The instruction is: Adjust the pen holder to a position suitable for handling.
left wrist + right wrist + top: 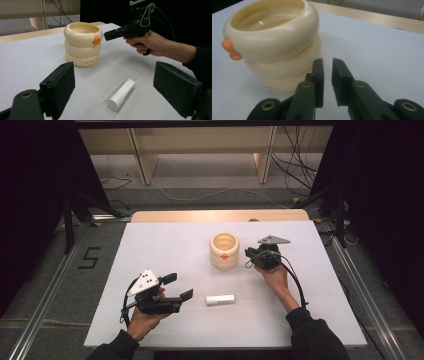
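A cream holder made of stacked rings with an orange beak stands upright at the middle of the white table. A white cylinder lies on its side nearer the front. My left gripper hovers at the front left, wide open, pointing toward the cylinder with nothing between its jaws. My right gripper sits just right of the holder, jaws a narrow gap apart and empty, not touching it.
A wooden strip runs along the table's far edge. Beyond it are wooden shelf legs and loose cables on the floor. Metal rails flank the table, and dark stands rise on both sides.
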A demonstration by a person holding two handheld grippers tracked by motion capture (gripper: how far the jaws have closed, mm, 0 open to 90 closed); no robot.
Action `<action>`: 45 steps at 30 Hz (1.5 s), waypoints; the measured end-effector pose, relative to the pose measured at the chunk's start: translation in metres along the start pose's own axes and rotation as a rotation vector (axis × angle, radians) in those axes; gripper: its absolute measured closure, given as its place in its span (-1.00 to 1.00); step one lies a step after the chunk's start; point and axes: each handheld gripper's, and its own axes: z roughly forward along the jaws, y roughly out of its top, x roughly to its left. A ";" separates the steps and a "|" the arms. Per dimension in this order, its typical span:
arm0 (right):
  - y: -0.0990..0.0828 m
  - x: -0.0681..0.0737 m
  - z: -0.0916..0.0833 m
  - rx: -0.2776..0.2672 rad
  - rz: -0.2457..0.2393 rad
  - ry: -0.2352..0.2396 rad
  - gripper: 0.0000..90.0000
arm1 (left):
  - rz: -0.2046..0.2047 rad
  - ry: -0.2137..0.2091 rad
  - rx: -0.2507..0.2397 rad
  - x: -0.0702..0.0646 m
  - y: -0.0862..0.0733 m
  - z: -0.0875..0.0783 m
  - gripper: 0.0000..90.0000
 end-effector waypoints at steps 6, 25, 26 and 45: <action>0.005 -0.001 -0.010 -0.032 0.010 0.029 0.60 | -0.008 0.001 -0.007 0.000 0.000 0.000 -0.62; 0.021 0.012 -0.039 -0.020 0.012 0.149 -0.25 | -0.011 -0.001 -0.005 0.000 0.000 0.001 -0.62; 0.021 0.012 -0.039 -0.020 0.012 0.149 -0.25 | -0.013 -0.001 -0.006 0.000 0.000 0.001 -0.62; 0.034 0.042 -0.059 -0.005 -0.095 0.251 -0.37 | -0.021 0.006 0.005 0.002 0.000 0.006 -0.62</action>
